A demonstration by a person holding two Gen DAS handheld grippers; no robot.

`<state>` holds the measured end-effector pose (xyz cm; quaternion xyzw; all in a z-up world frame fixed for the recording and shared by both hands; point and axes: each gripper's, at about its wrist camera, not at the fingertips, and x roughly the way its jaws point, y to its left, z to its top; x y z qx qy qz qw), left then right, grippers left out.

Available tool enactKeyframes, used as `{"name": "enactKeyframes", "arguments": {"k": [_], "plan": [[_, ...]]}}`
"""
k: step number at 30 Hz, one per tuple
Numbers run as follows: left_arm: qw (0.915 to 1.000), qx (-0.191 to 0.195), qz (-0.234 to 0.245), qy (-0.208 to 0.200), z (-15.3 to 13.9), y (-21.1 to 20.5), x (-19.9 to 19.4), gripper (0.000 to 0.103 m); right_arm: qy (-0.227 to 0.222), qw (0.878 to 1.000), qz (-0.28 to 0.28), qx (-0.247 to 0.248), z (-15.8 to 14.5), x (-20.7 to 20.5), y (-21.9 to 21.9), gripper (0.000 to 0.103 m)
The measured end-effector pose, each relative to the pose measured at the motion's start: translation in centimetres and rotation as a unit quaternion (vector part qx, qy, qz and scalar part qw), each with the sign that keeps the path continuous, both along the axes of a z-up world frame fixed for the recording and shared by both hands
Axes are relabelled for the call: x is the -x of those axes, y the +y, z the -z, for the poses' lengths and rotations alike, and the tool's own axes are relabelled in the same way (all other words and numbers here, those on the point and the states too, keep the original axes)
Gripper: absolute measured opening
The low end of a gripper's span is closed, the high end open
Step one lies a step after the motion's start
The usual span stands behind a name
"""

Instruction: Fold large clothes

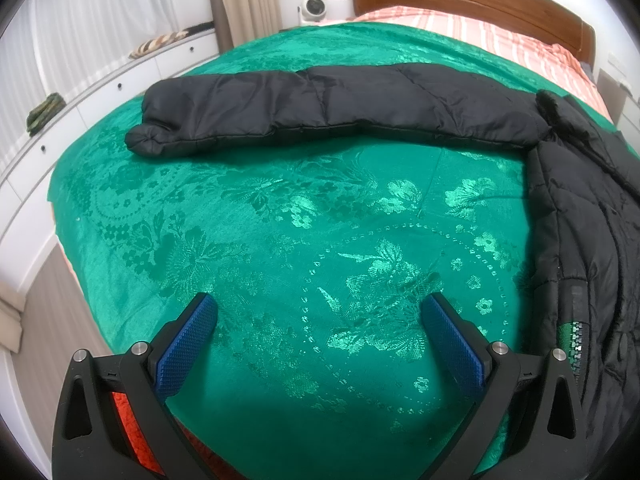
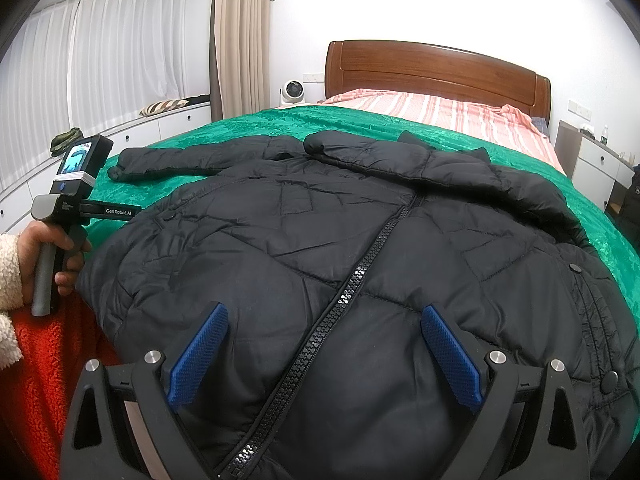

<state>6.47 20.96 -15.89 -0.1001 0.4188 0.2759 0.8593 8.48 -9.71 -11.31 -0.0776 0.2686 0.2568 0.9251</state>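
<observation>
Black jacket is spread flat; sleeve is stretched crosswise ahead of left gripper. Both grippers are held open; right gripper is empty.

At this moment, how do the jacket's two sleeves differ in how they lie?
The sleeve toward the window stretches straight out from the black puffer jacket and lies flat on the green bedspread. The other sleeve is folded in, lying across the jacket's upper chest with its cuff near the middle. So one rests on the bedspread, the other on the jacket itself. Both are black, quilted and ungripped.
</observation>
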Motion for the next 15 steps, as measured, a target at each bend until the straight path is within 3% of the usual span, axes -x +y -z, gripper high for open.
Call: {"name": "enactKeyframes", "arguments": {"k": [15], "plan": [[1.0000,0.008,0.002,0.002,-0.08,0.33,-0.16,0.103,0.001,1.000,0.000,0.002,0.26,-0.13,-0.02,0.097]]}}
